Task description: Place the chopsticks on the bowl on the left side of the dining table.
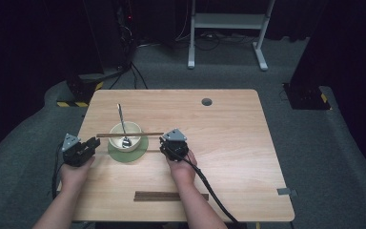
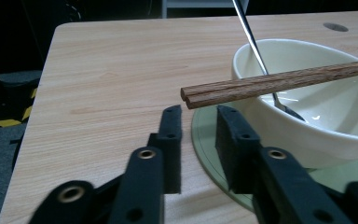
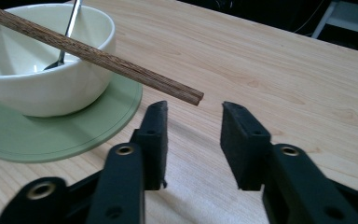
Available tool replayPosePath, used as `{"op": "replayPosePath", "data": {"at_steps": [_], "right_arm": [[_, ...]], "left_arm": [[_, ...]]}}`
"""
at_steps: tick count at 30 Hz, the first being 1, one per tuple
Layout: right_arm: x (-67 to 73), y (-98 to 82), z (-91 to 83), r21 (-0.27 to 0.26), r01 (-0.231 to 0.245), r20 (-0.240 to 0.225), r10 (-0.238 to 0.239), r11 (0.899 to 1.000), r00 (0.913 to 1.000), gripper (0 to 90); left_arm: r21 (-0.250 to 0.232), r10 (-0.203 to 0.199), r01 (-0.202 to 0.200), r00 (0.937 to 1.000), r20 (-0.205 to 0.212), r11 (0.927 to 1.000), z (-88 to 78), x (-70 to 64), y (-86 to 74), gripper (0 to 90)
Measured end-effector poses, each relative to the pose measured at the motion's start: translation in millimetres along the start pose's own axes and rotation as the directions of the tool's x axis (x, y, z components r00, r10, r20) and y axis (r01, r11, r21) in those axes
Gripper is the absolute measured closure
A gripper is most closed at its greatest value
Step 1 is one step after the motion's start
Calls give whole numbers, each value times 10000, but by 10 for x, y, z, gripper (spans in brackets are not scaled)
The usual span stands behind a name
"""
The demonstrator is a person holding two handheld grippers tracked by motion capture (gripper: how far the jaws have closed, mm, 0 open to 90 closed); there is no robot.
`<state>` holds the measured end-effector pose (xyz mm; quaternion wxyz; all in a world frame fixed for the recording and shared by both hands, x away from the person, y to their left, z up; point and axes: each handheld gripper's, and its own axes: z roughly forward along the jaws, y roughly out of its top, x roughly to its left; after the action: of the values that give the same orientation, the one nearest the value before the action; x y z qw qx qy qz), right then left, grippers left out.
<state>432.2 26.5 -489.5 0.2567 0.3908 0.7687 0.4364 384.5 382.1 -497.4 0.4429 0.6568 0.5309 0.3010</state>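
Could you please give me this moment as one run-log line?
chopsticks: lying across bowl rim | left gripper: open, off chopstick end | right gripper: open, off other end | spoon: in bowl

One wooden table [image 1: 228,143] carries everything. On it stands one cream bowl [image 1: 125,135], at about 9 o'clock from the table's middle, resting on one green plate [image 1: 136,153]. One metal spoon [image 1: 122,125] leans in the bowl. Two pairs of brown chopsticks are counted: one pair [image 1: 129,135] lying across the bowl's rim, the other pair [image 1: 156,196] flat at 6 o'clock near the table's edge. Two grippers are there: the left gripper [image 1: 94,143] and the right gripper [image 1: 163,143].
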Motion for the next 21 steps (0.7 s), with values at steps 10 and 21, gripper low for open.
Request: {"op": "replayPosePath", "data": {"at_steps": [10,21], "right_arm": [[-387,-121,-449,108,-580,-331,583,9983,9977,269],[-1217,-818,-1103,1260,-1067,1060,935,9863,9900,225]], "left_arm": [[1305,87,-176,9976,687,9913,-262,-309,-38,415],[3001,767,-1043,9918,1021,9482,-340,-789,-415,246]]}}
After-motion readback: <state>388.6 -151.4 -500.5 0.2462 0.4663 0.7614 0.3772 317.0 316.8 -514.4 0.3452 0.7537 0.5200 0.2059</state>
